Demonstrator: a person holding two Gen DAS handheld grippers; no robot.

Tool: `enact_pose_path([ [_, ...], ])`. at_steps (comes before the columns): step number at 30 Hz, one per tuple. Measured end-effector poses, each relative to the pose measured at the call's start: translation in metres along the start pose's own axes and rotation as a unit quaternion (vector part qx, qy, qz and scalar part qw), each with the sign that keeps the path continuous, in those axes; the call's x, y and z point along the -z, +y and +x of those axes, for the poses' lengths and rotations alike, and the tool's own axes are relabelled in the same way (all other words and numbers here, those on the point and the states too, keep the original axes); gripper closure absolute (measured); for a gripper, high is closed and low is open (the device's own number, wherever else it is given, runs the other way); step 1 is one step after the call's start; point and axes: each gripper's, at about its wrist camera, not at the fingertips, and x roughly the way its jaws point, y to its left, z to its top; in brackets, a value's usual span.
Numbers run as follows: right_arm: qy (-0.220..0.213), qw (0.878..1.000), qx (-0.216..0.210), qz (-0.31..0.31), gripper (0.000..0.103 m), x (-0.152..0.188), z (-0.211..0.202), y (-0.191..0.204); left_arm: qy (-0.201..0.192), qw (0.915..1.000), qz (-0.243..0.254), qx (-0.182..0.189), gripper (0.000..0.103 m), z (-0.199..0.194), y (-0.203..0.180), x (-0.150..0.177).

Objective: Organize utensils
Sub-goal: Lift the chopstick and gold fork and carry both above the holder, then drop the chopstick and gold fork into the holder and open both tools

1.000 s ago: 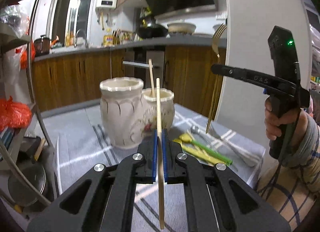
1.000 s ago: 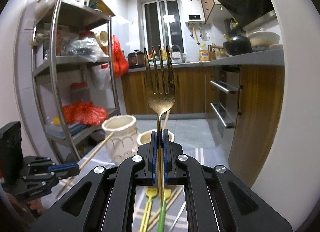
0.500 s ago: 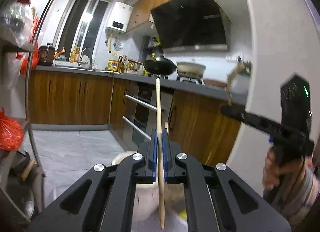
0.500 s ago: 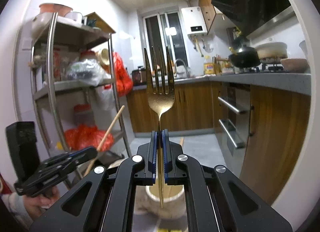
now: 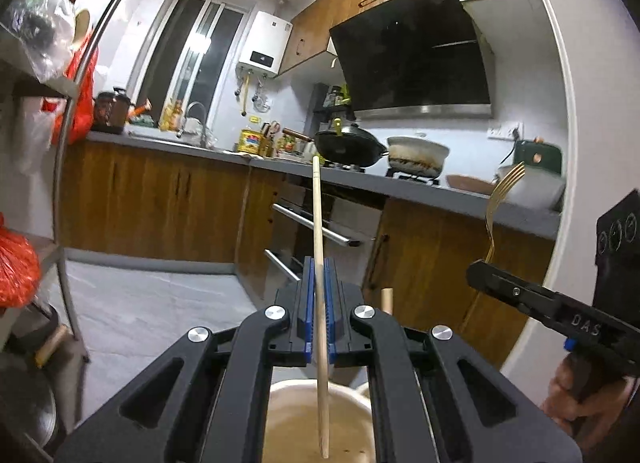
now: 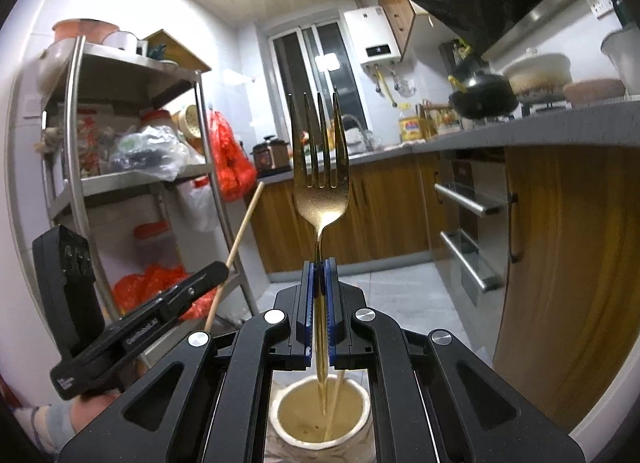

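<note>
My left gripper [image 5: 319, 311] is shut on a wooden chopstick [image 5: 318, 223] held upright, its lower end above the mouth of a cream ceramic jar [image 5: 288, 415] right below. My right gripper [image 6: 319, 311] is shut on a gold fork [image 6: 319, 167], tines up, its handle tip over the mouth of a smaller cream jar [image 6: 296, 419] that holds another chopstick [image 6: 334, 403]. The right gripper and fork [image 5: 500, 199] show at the right of the left wrist view. The left gripper [image 6: 144, 327] shows at the left of the right wrist view.
A metal shelf rack [image 6: 76, 151] with bags and boxes stands on the left. A wooden kitchen counter [image 5: 160, 191] with an oven, a wok [image 5: 348, 145] and pots runs along the back. A white wall edge [image 5: 580, 143] is on the right.
Both grippers have tilted up and moved over the jars. The chopstick's lower end now hangs over the large jar and the fork's handle tip over the small jar.
</note>
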Motion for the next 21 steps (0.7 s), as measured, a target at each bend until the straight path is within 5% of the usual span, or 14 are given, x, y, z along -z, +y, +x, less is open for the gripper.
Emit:
enact_pose_path([
  [12,0.087,0.996,0.006,0.019,0.097,0.029,0.022,-0.008,0.028,0.9974,0.056,-0.035,0.099,-0.037,-0.008,0.029],
  [21,0.113,0.993,0.012,0.030,0.097,0.040,0.029,-0.010,0.044,0.9972,0.047,-0.039,0.099,-0.044,-0.004,0.042],
])
